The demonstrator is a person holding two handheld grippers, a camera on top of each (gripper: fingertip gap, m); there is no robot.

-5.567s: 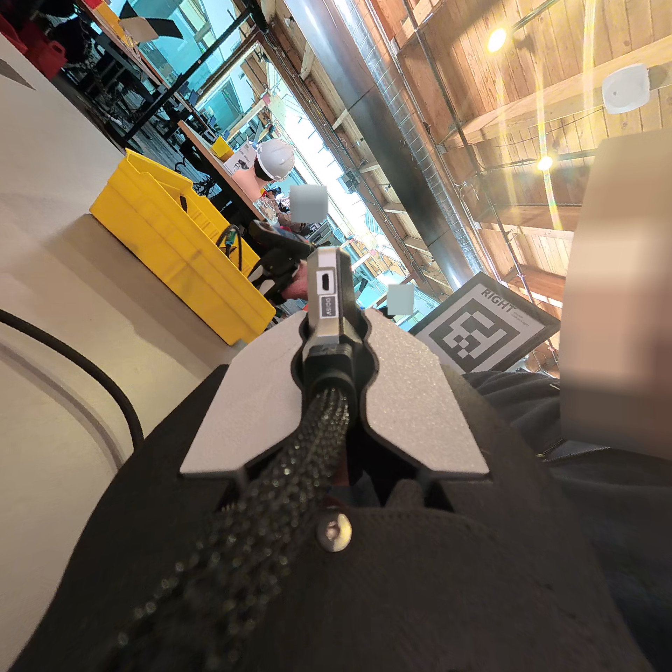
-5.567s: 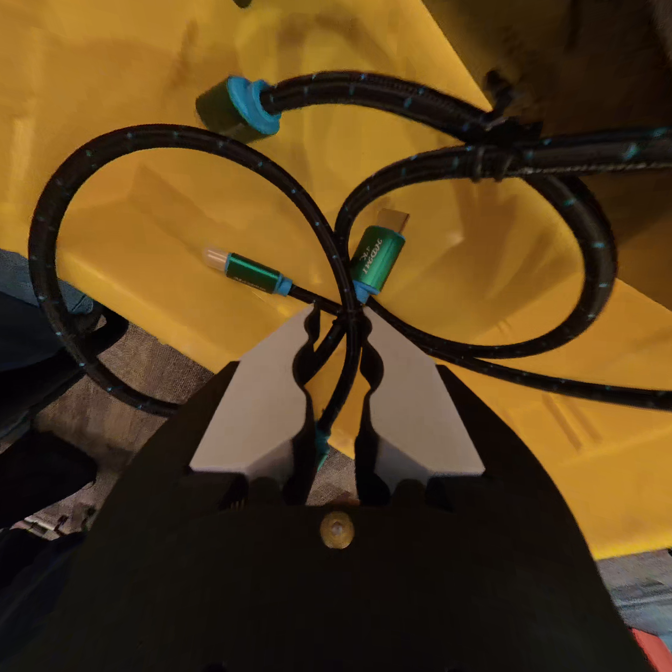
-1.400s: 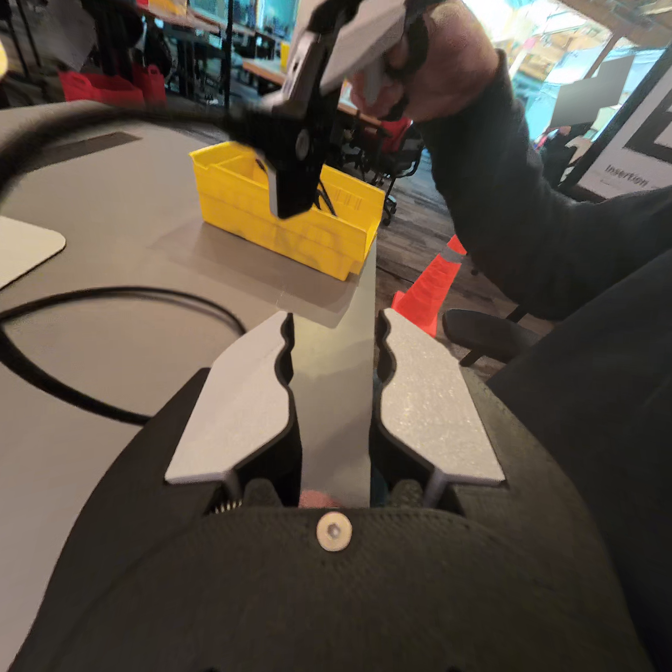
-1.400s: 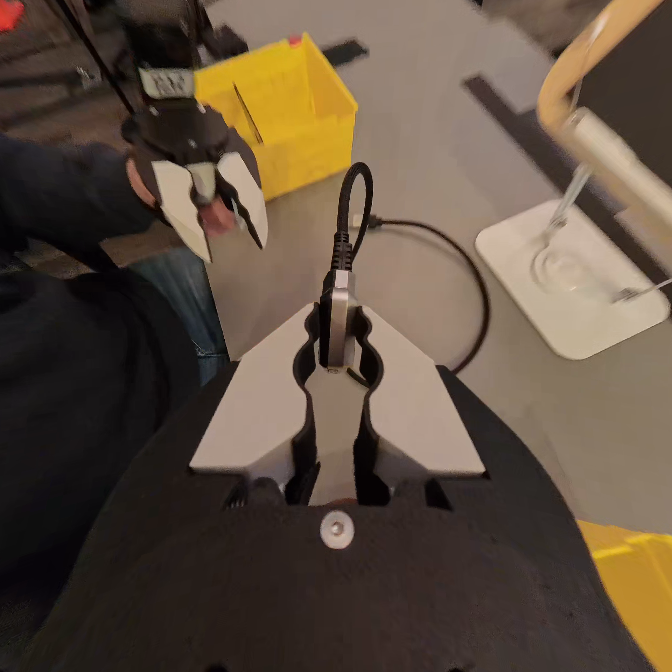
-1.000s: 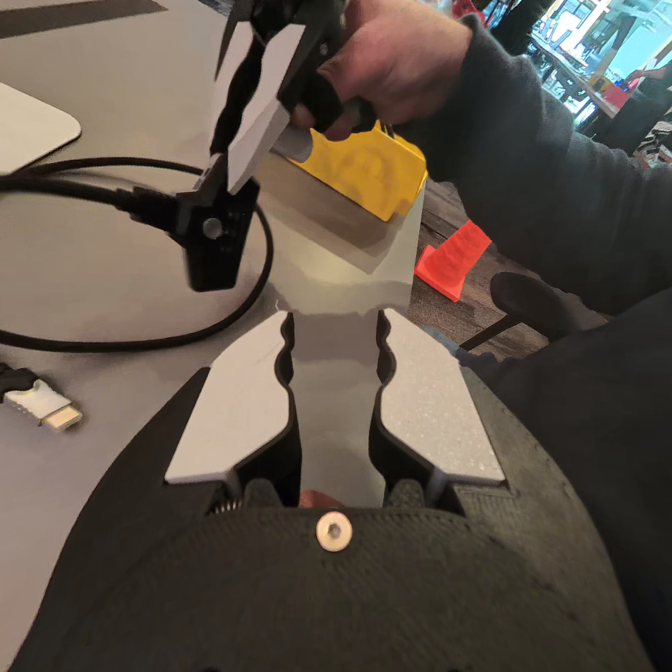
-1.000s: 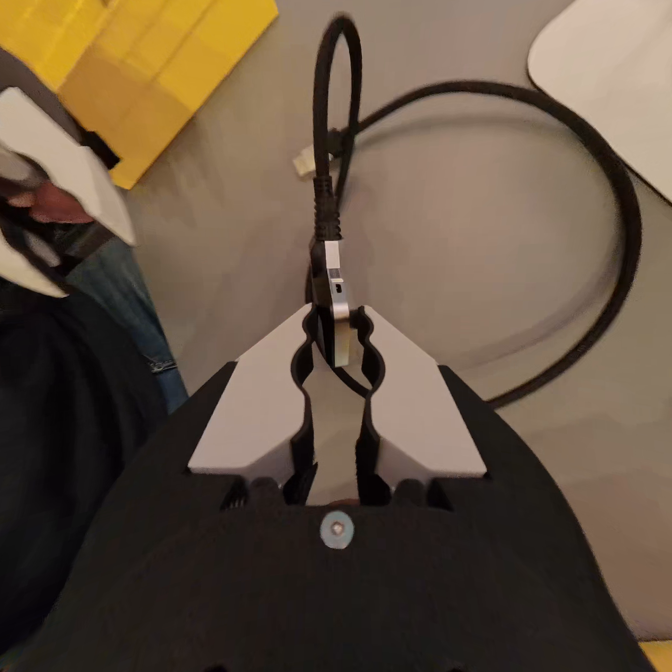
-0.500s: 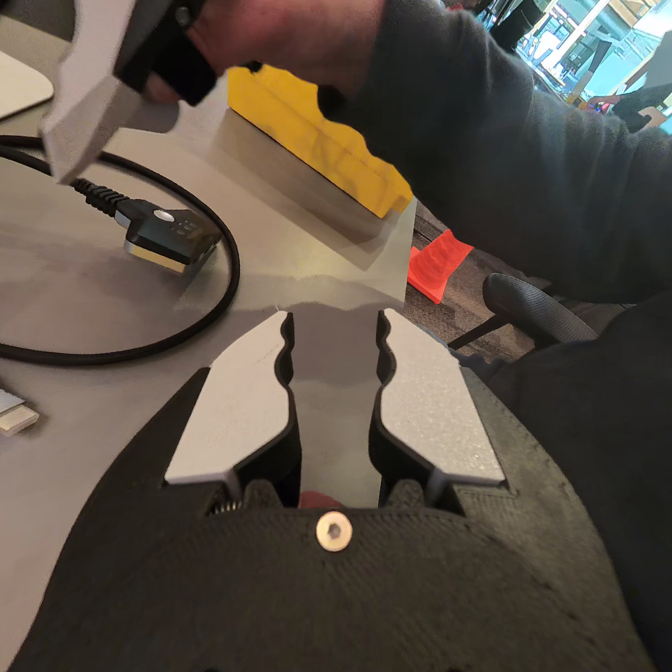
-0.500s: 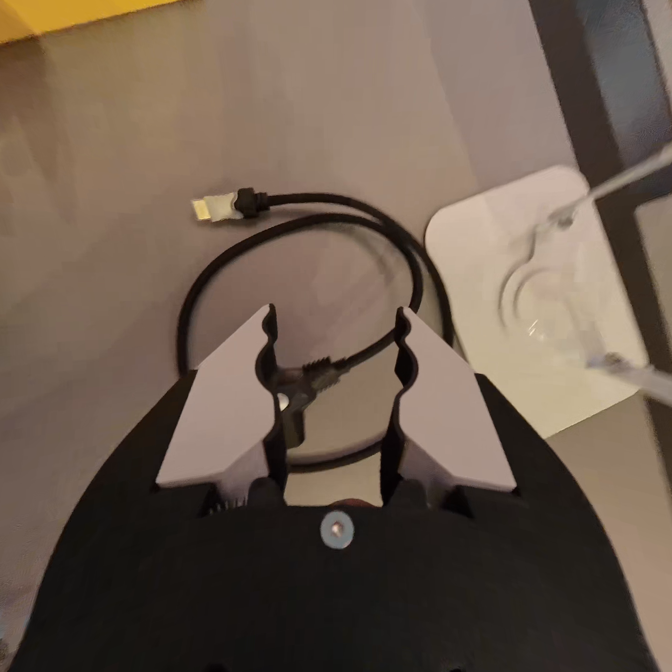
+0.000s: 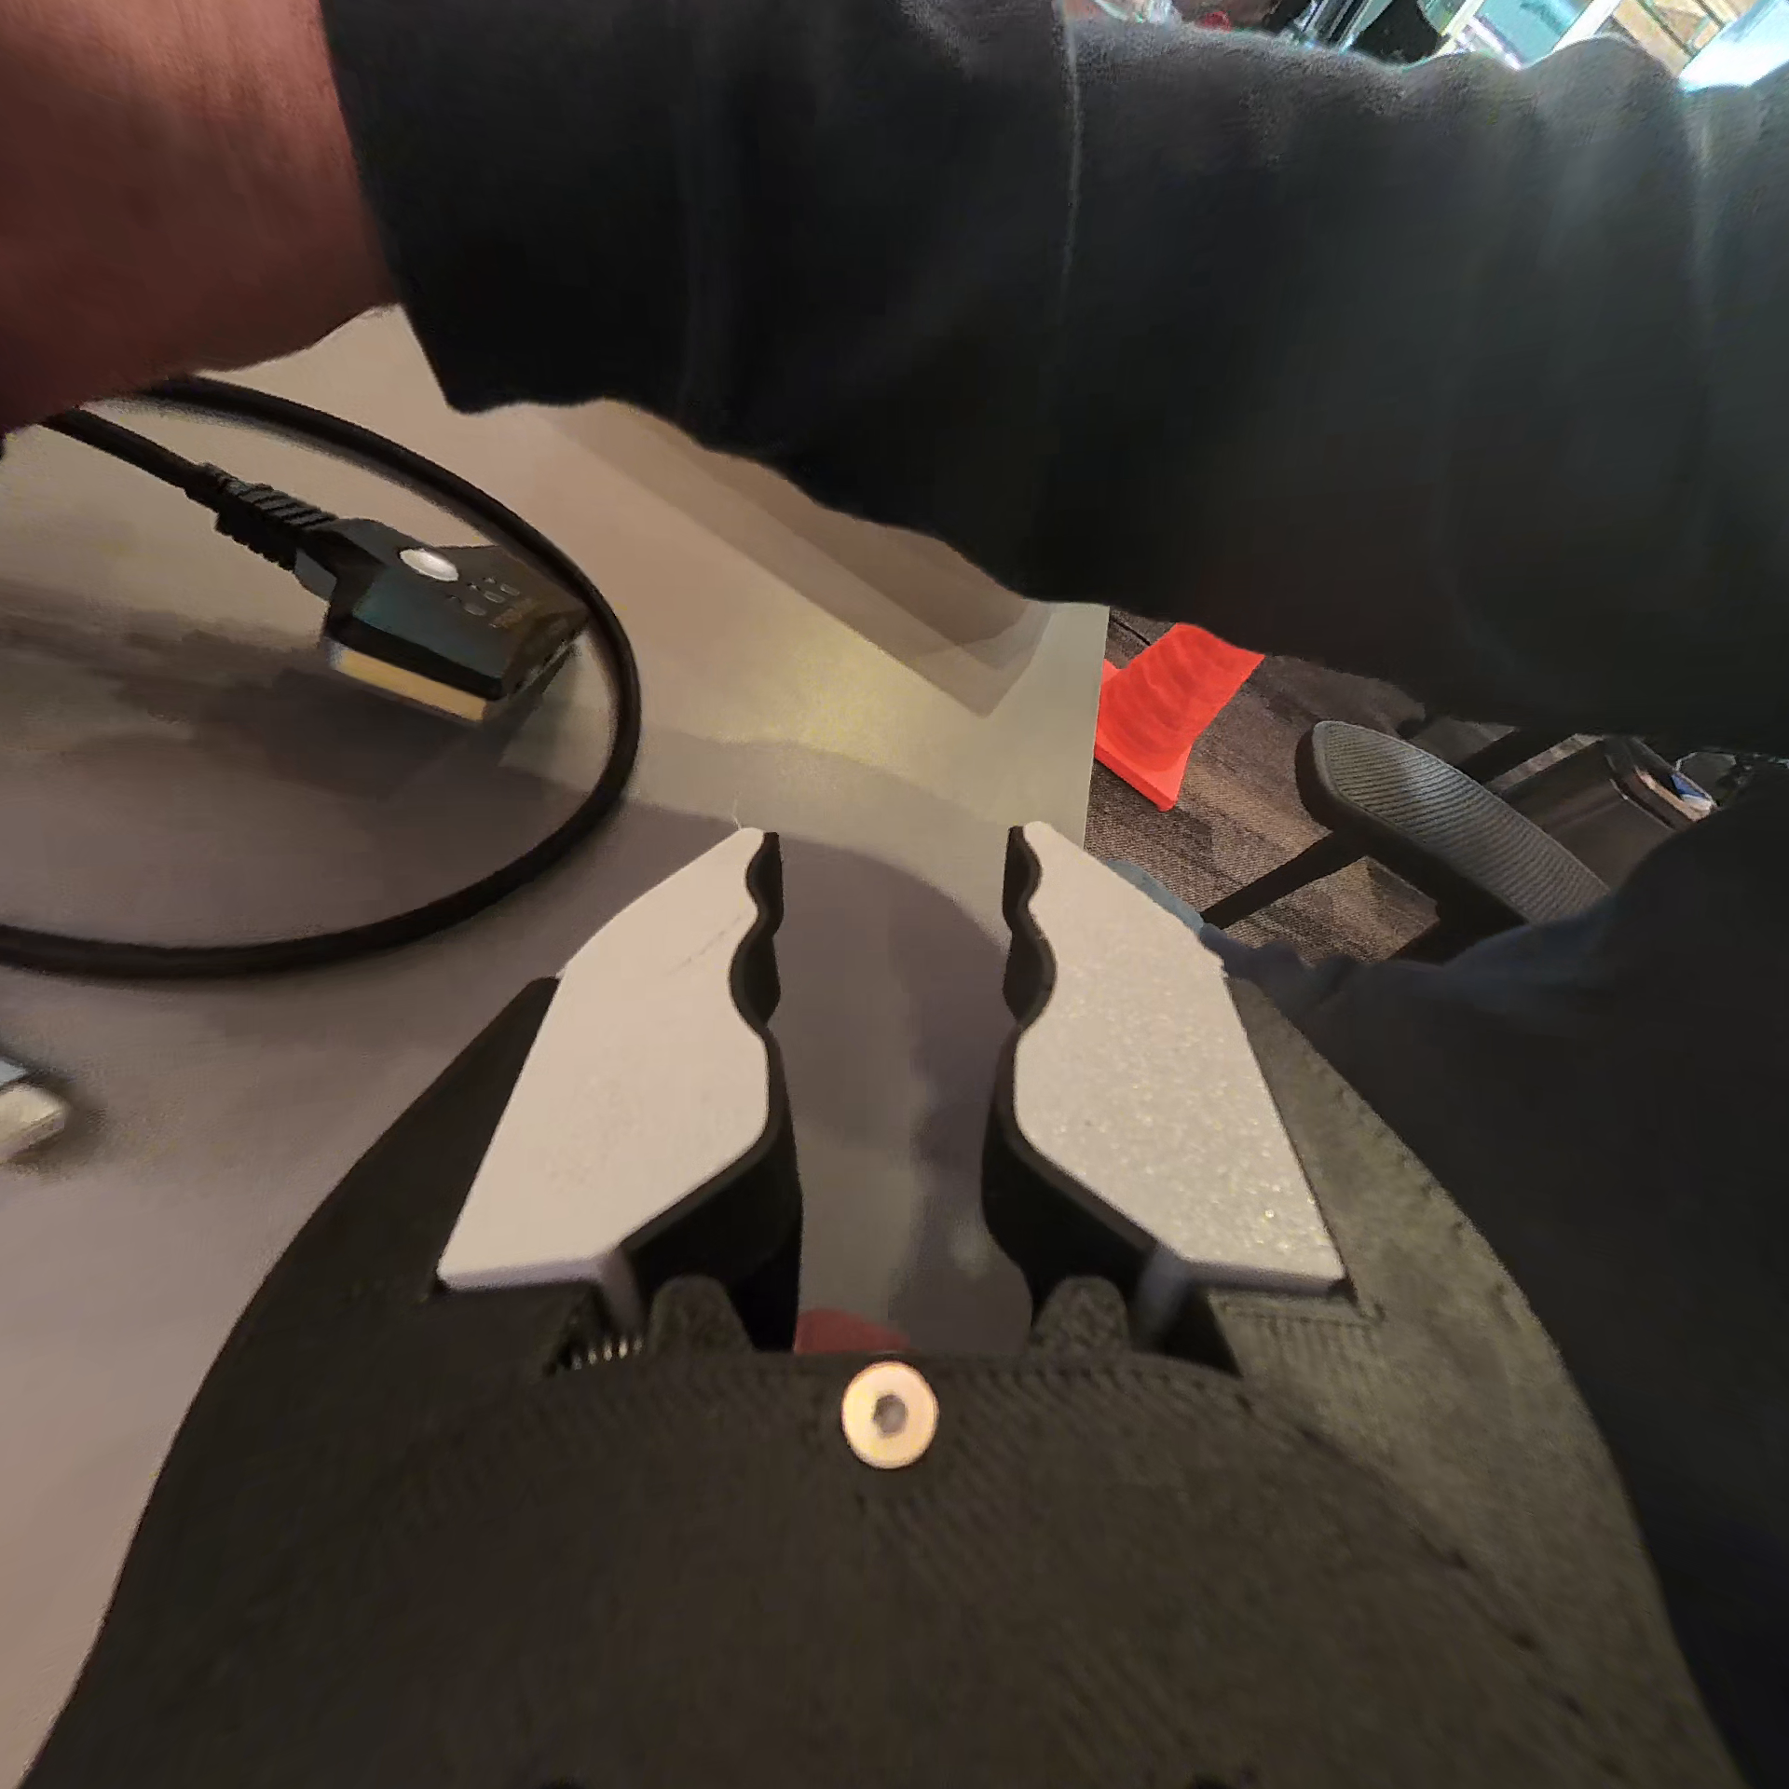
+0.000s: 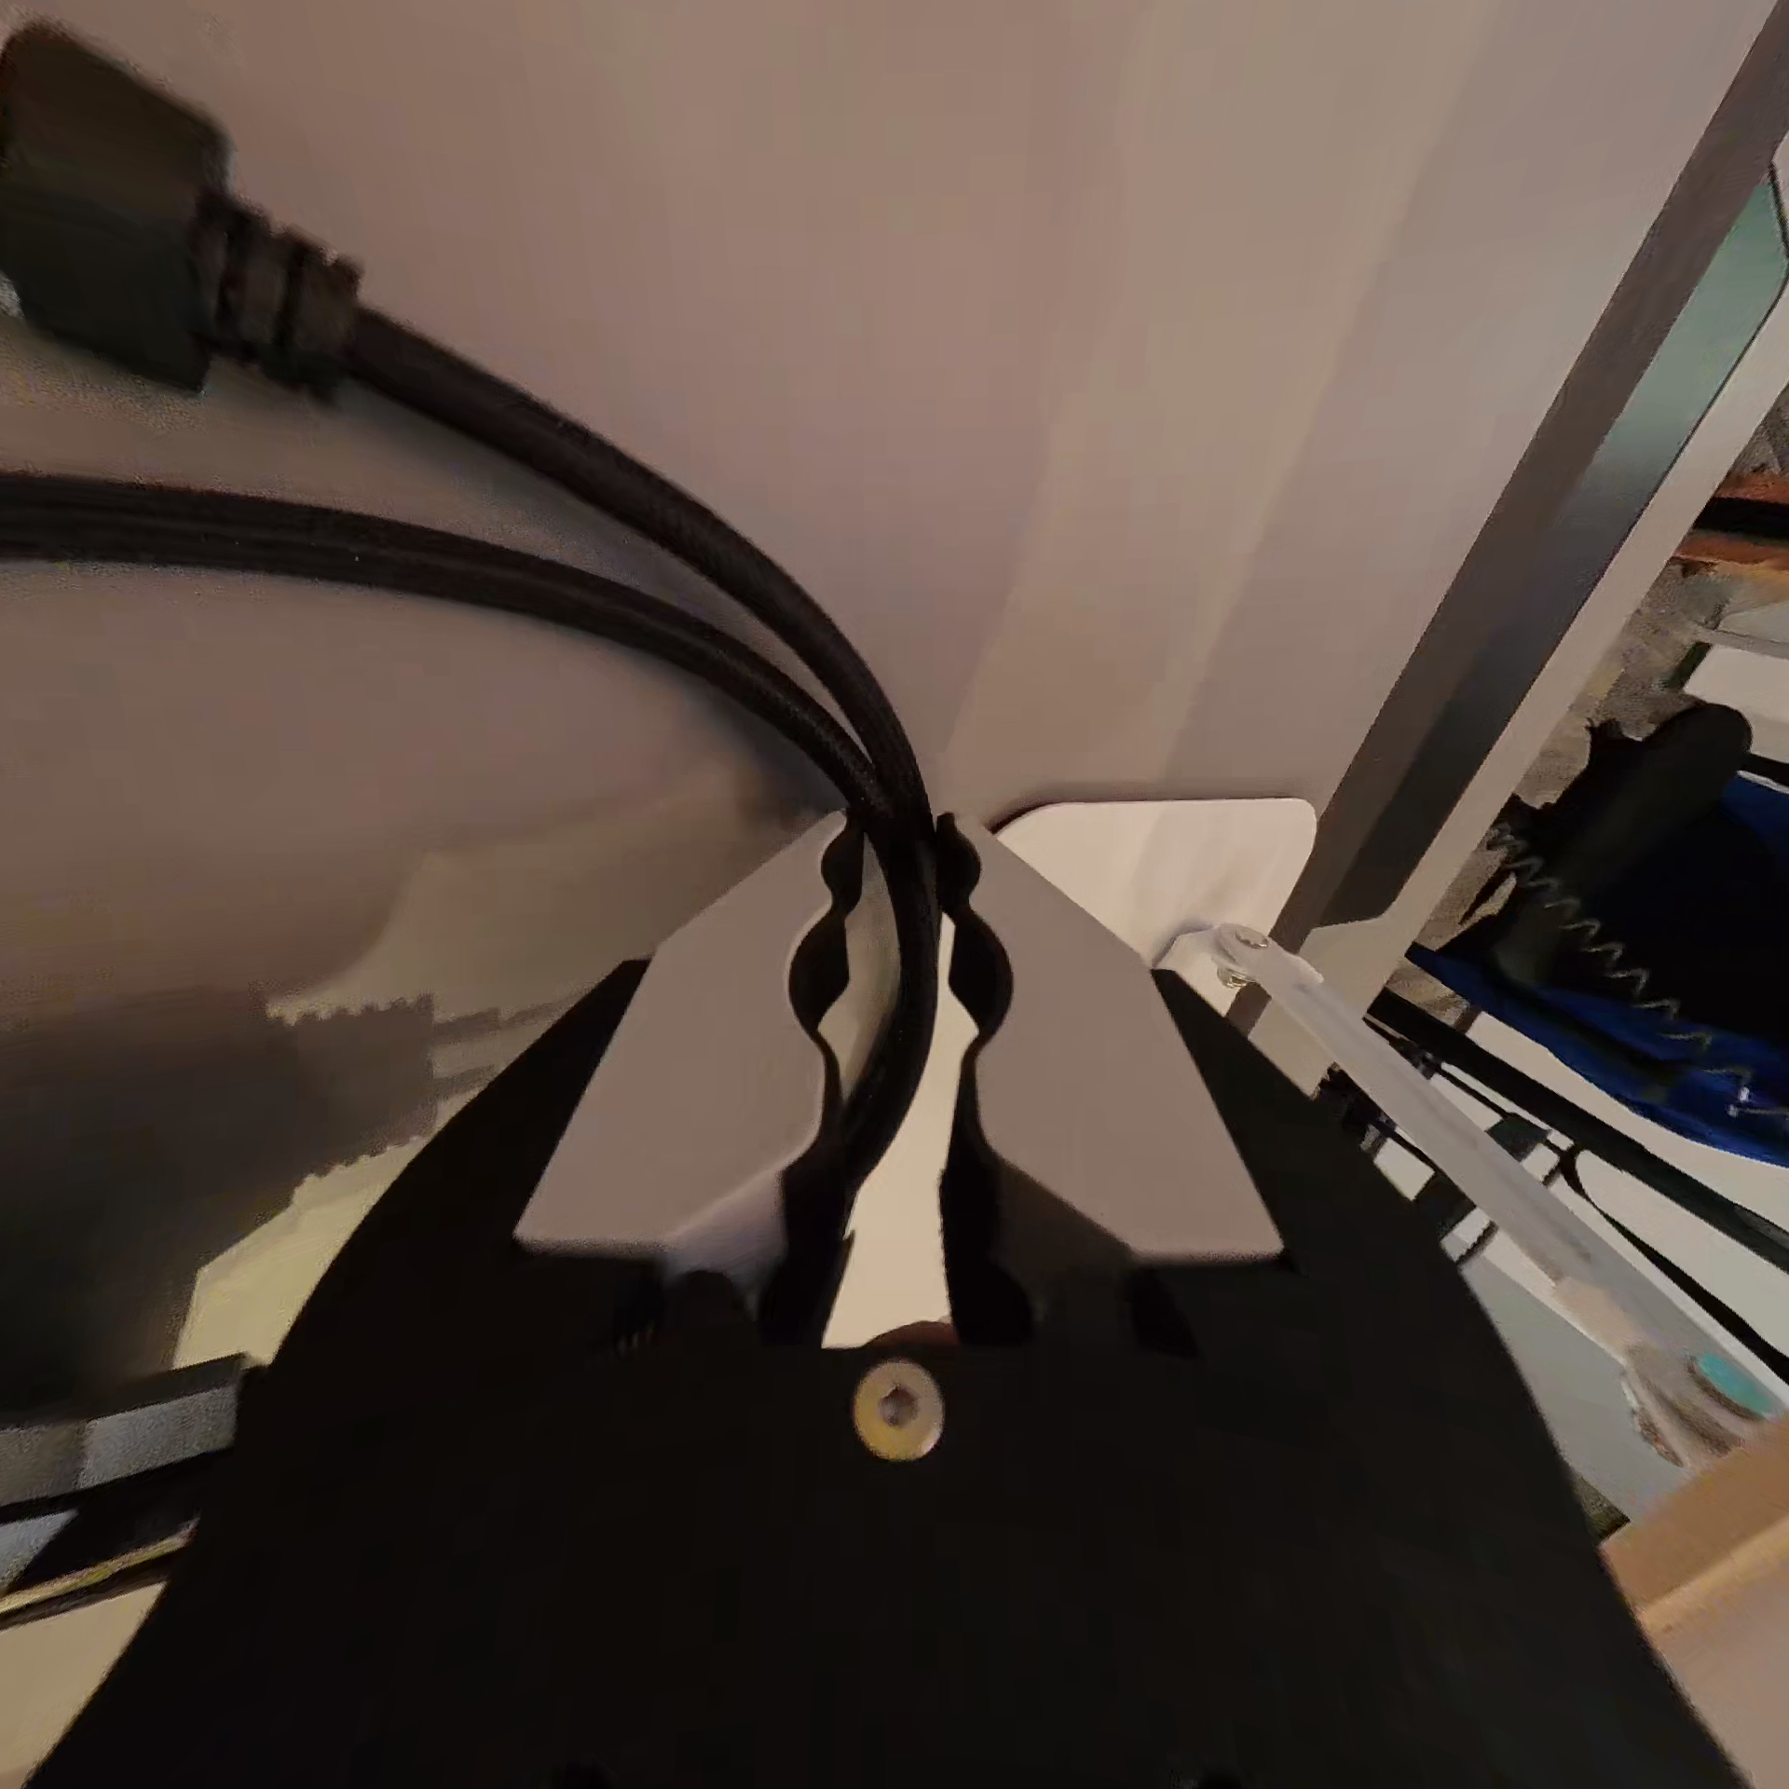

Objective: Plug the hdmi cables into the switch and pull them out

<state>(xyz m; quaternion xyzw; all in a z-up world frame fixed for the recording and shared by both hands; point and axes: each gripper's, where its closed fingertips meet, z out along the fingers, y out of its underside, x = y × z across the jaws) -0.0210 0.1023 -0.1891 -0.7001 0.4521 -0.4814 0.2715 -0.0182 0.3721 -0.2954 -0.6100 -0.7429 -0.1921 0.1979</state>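
Note:
The black HDMI switch [image 9: 440, 620], with a round button on top, lies on the grey table [image 9: 794, 697] inside a loop of black cable [image 9: 591, 774]. My left gripper [image 9: 886, 842] is open and empty, low over the table's near right corner. My right gripper [image 10: 895, 842] is close to the table, its jaws narrowed on the black braided cables [image 10: 581, 581] that run between its fingers. A black plug [image 10: 106, 281] ends one cable at the upper left. A silver plug [image 9: 24, 1113] shows at the left edge of the left wrist view.
A person's dark sleeve [image 9: 1065, 290] crosses the top of the left wrist view. A white base plate [image 10: 1162, 862] lies just beyond the right gripper, beside a grey upright [image 10: 1549, 484]. An orange cone [image 9: 1171, 707] and a chair arm [image 9: 1433, 833] are off the table's right edge. The left gripper's tips are roughly 30 cm from the right gripper's. From either gripper's tips it is about 15 cm to the silver plug [image 9: 24, 1113].
My right gripper let go of the switch, which now lies on the table. It moved to the cables by the white plate and narrowed on them. My left gripper stayed open.

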